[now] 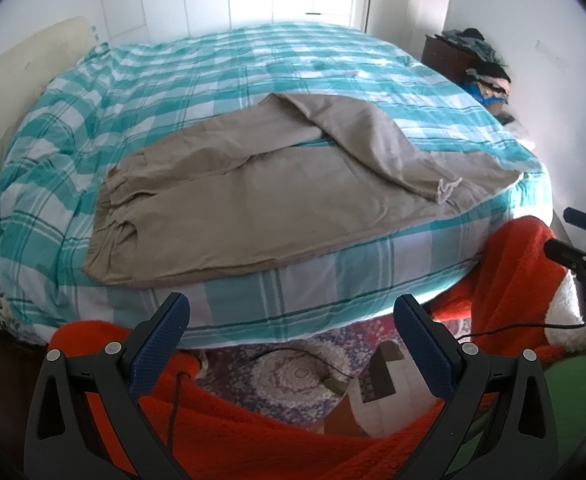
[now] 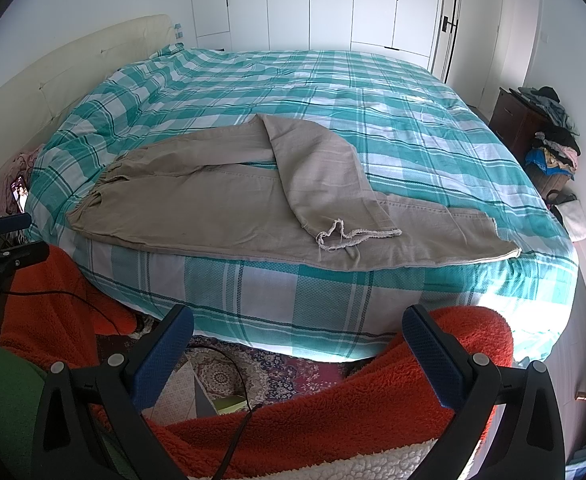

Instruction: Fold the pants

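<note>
Both grippers, left gripper (image 1: 291,314) and right gripper (image 2: 298,326), hang back below the bed (image 2: 333,292) edge, jaws wide apart and empty, likely ahead of a first grasp. Pants (image 2: 197,204): beige, spread near that edge within reach, far leg crossed over the near one, frayed hem (image 2: 353,236) uppermost.

The left gripper (image 1: 291,312) is held low at the near side with its two blue-padded fingers (image 1: 161,344) spread wide apart, gripping nothing. The right gripper (image 2: 297,324) sits just as low, its fingers (image 2: 433,354) equally parted with nothing between them. Each shows at the edge of the other's view, so the two are level and well apart.
</note>
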`<state>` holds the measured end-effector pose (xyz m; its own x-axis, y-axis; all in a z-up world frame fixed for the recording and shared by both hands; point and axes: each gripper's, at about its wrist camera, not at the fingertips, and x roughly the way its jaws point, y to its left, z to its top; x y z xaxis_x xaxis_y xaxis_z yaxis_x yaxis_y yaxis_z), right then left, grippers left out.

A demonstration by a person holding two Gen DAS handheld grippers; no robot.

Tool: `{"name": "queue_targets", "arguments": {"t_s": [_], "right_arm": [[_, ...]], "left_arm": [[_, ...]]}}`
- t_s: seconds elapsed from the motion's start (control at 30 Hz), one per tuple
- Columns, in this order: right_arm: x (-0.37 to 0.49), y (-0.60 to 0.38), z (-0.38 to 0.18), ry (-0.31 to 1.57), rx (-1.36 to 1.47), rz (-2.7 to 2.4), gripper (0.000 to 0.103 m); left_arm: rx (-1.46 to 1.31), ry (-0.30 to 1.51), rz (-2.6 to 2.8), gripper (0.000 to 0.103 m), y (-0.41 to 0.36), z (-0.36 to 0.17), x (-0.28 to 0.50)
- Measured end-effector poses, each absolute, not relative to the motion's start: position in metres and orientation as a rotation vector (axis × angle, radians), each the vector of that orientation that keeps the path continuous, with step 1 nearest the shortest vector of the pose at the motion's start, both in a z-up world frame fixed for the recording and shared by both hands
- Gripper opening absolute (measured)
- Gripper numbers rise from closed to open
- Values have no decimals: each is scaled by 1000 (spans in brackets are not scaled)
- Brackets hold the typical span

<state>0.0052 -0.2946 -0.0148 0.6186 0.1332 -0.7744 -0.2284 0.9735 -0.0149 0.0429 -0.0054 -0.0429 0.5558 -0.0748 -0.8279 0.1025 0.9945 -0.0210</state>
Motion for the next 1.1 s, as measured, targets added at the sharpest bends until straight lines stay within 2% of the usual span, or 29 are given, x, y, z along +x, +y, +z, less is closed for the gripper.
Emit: {"name": "queue_targets", "arguments": {"t_s": [1.1], "right_arm": [[6, -296, -15, 881, -116, 209, 103]], "left_arm": [[-2, 990, -105, 102, -1, -45, 44]]}}
